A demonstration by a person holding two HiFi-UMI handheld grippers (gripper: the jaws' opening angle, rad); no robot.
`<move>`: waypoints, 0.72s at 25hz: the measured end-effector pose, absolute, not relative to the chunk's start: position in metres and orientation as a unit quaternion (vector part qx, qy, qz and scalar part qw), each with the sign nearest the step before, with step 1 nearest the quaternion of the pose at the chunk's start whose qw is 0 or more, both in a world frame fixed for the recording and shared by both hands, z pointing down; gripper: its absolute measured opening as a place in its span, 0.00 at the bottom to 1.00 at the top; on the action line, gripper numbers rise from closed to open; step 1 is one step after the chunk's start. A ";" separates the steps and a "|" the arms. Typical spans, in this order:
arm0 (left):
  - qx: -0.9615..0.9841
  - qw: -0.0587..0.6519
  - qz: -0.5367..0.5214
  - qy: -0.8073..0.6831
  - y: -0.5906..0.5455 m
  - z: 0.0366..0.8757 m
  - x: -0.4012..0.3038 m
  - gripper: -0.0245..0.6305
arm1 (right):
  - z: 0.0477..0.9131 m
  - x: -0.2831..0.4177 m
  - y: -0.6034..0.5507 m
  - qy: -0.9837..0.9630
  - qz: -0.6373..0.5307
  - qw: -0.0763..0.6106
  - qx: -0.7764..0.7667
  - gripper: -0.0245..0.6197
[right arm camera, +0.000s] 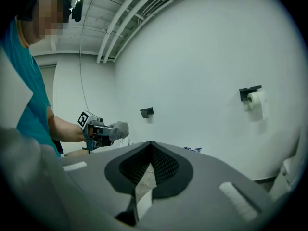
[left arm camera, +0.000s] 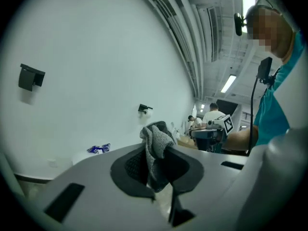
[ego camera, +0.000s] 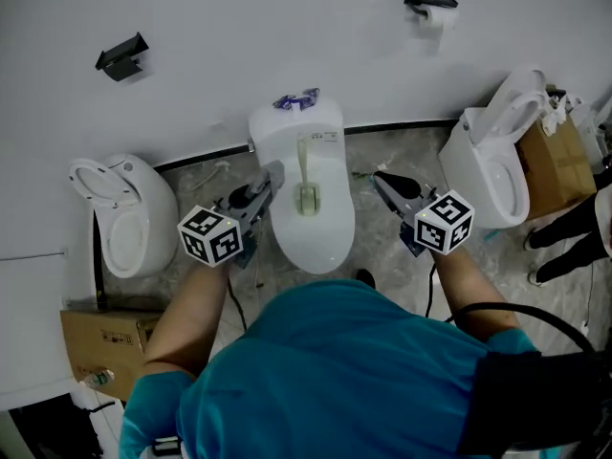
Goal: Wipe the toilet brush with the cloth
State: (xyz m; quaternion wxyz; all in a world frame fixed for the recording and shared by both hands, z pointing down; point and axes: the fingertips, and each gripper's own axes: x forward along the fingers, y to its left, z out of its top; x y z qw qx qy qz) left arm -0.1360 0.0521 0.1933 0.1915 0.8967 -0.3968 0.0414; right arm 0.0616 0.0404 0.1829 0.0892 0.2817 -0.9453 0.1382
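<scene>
My left tongs [ego camera: 271,180] are clamped on the grey cloth [left arm camera: 157,146]. The left gripper view shows this plainly: the cloth is bunched between the two dark pads and sticks up above them. From the head view I can hardly make the cloth out at the jaw tips. My right tongs [ego camera: 384,182] are pinched narrow, tips together, with nothing between them. That shows only in the right gripper view.

The toilet brush [ego camera: 306,178] lies lengthwise on the closed lid of the middle toilet [ego camera: 308,245], its handle pointing toward the tank. Only the head view shows it; neither gripper view does. My left tongs hang just beside the middle toilet on its left and my right tongs just beside it on its right. Both are tilted in toward the lid, and neither touches the brush.

A small blue wrapper [ego camera: 296,100] sits on the tank of the middle toilet, and all three views catch it. The right gripper view also looks across the middle toilet to my left tongs, with the cloth as a pale lump at their front. On the wall up and to the right of the middle toilet hangs a paper roll holder [ego camera: 430,1].
</scene>
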 end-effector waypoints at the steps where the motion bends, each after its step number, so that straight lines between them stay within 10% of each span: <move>1: 0.891 0.192 0.054 -0.407 0.040 0.200 -0.127 0.10 | 0.188 0.065 0.027 -0.949 0.140 0.092 0.267 0.03; 18: 0.868 0.164 0.232 -0.408 -0.117 0.315 -0.120 0.10 | 0.325 -0.015 -0.077 -0.955 0.148 0.107 0.234 0.03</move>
